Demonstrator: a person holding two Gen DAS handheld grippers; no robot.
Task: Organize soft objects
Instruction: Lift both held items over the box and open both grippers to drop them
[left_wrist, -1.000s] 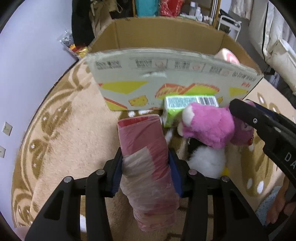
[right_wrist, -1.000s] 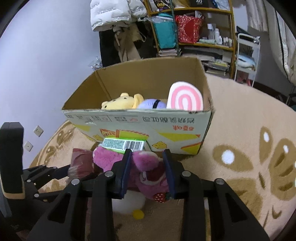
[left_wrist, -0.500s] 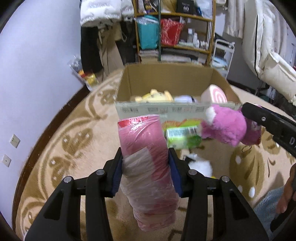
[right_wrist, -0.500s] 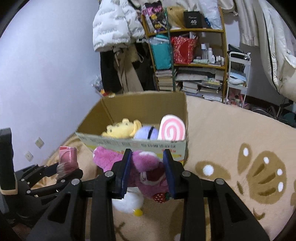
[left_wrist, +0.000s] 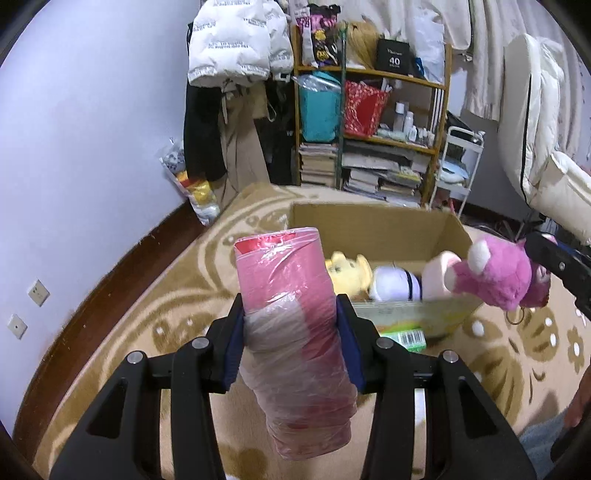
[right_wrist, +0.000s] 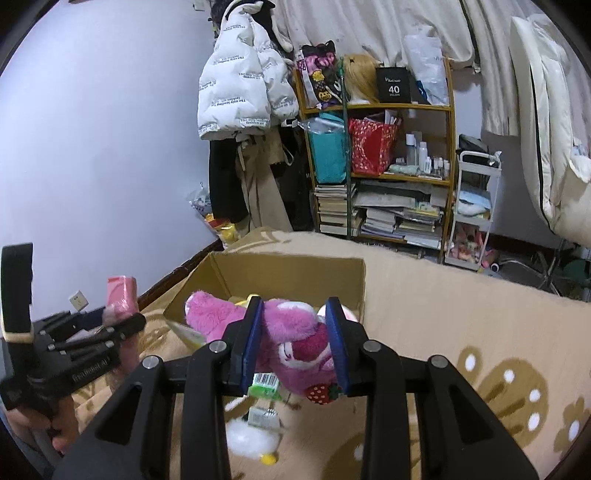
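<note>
The left tool (left_wrist: 291, 339) pinches a pink plastic-wrapped roll (left_wrist: 293, 328) between its blue pads; the roll is a soft cylinder in crinkled clear film, its long axis running up and away from the camera, the top end tilted toward the cardboard box (left_wrist: 373, 229) and the bottom end hanging below the fingers. In the right wrist view only the roll's upper end shows beyond the left tool, the rest hidden by the black linkage.

The right tool (right_wrist: 293, 343) is closed on a fuzzy magenta plush bear (right_wrist: 295, 339), squeezed at its middle, with its body lying crosswise to the fingers, one limb sticking out left and a red strawberry patch at the lower right. It hangs in the air over the box's near edge.

The open-topped brown box stands on a beige patterned carpet (right_wrist: 443, 295). Inside lie a yellow plush (left_wrist: 349, 273), a rounded white and lavender plush (left_wrist: 395, 284) and a pale pink piece, partly covered by the bear. On the carpet against the box's near wall lies a green packet (left_wrist: 404, 336) with a barcode, and nearer still a white fluffy toy (right_wrist: 251, 439), partly cut off by the right tool's fingers.
</note>
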